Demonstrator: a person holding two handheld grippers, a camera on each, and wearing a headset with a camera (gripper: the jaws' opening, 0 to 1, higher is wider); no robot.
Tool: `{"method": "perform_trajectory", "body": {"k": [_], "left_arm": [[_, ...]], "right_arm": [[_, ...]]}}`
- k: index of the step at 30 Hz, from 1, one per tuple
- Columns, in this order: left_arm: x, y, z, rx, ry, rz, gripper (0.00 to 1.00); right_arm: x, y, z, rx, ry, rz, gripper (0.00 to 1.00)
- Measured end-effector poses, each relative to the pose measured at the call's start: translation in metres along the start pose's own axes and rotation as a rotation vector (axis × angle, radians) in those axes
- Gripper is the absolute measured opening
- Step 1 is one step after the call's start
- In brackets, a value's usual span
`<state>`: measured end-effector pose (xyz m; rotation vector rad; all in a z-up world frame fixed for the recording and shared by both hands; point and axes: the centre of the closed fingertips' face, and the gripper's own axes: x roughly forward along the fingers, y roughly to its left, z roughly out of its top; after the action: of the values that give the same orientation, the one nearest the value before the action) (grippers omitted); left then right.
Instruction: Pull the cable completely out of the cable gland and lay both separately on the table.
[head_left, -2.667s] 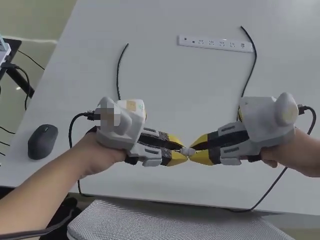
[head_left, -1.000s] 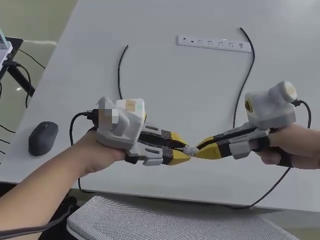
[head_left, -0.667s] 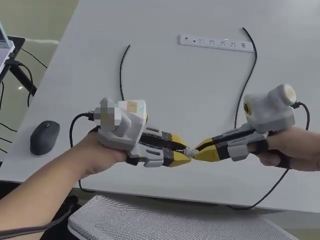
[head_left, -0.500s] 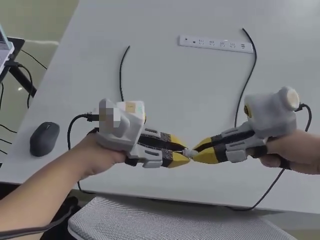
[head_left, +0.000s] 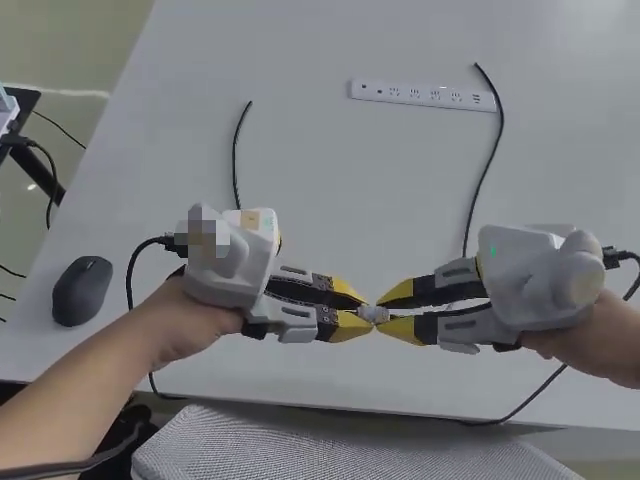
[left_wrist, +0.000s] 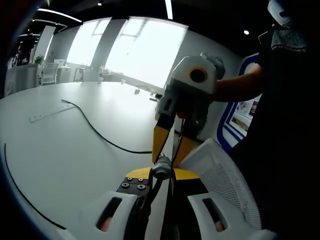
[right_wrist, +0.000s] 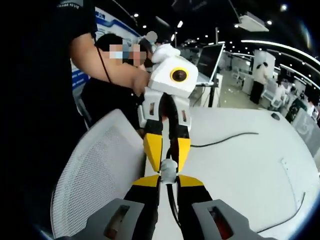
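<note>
Left gripper (head_left: 352, 318): jaws pinched tight on the cable gland (head_left: 371, 315).
Right gripper (head_left: 392, 320): tips closed on the cable gland's other end.
Cable gland: held up over the table (head_left: 300, 60) edge.
Cable (right_wrist: 173, 201): black, trailing back between the right jaws.

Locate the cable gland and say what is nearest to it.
In the head view's lower centre, the cable gland is in the air where the tips of the left claw and right claw meet, by the near edge of the table.
</note>
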<state>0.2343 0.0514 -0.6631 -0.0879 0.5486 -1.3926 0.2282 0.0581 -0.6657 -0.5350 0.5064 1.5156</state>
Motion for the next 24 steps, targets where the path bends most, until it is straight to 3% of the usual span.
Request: {"method": "perform_trajectory", "body": {"k": [5,10,24], "left_arm": [[0.0002,0.0012,-0.0007,-0.011,-0.002,0.005,0.15],[0.0001,-0.0007,-0.0011,-0.013,-0.002,0.007,0.15],[-0.0012,-0.0045,-0.0006,0.013,-0.008,0.015,0.15]], "right_arm": [[0.0015,0.0008,-0.0005,-0.065,0.027,-0.044,0.07],[0.0011,0.0006,0.0002,-0.064,0.024,-0.048,0.08],[0.0017,0.0008,0.0012,0.022,0.018,-0.056,0.08]]}}
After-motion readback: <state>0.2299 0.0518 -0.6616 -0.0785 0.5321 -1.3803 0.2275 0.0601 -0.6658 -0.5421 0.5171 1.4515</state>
